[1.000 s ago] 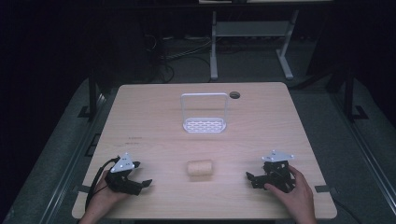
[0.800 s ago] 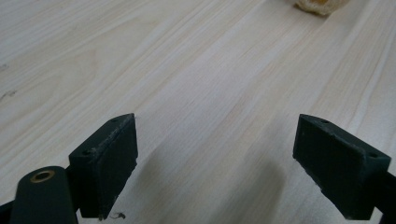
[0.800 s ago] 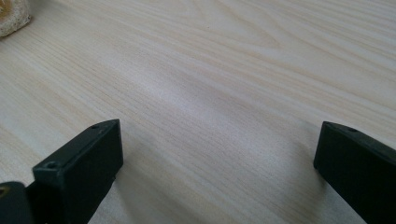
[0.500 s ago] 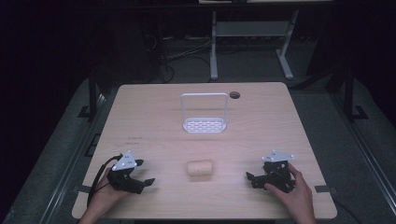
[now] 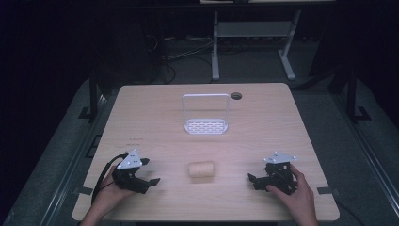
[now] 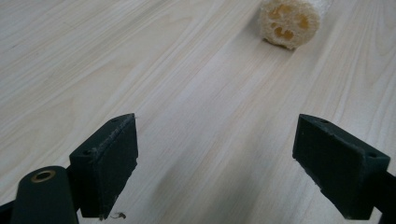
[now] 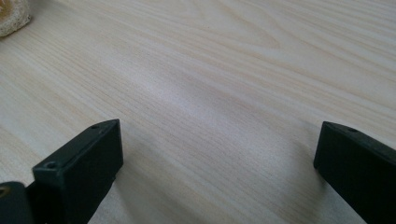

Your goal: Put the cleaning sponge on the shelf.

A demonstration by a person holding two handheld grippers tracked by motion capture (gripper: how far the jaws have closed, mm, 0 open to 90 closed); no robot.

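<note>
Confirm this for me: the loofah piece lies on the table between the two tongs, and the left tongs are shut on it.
Not quite. The left tongs are open and empty; the loofah piece lies ahead of them, untouched, as the left gripper view shows. It does lie between the two tongs.

The loofah piece [image 7: 13,17] is cut off by the right gripper view's edge.

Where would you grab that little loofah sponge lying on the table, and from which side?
Probably around its rounded middle. The loofah piece lies on its side as a short cylinder, one cut end facing the left gripper. Coming down from above, with the open jaws spanning its curved sides, looks surest; its fibrous body should give a little.
</note>
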